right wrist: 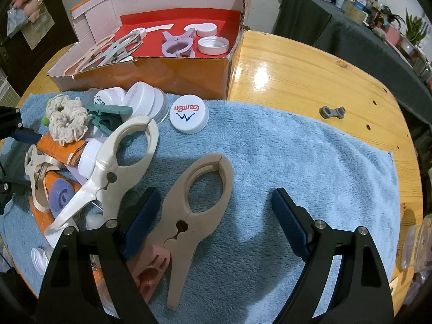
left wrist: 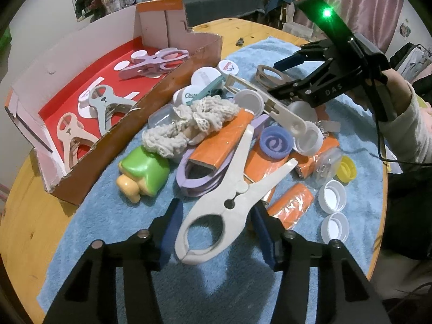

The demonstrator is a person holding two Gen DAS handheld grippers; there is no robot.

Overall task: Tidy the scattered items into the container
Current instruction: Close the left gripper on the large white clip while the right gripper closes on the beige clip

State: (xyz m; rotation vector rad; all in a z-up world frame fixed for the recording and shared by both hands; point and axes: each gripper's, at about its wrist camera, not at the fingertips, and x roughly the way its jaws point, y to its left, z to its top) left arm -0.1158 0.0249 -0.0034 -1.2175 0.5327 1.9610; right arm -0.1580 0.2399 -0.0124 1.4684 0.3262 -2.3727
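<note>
Left wrist view: my left gripper point(left wrist: 213, 229) fingers straddle the white clip point(left wrist: 229, 197), not yet pressing, its length pointing away; right gripper point(right wrist: 213, 221) fingers gape, empty.

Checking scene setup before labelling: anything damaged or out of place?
Yes. The orange cardboard box has a torn, ragged front wall. A small grey plastic fitting lies alone on the bare wooden table, off the blue towel holding the other clutter.
</note>
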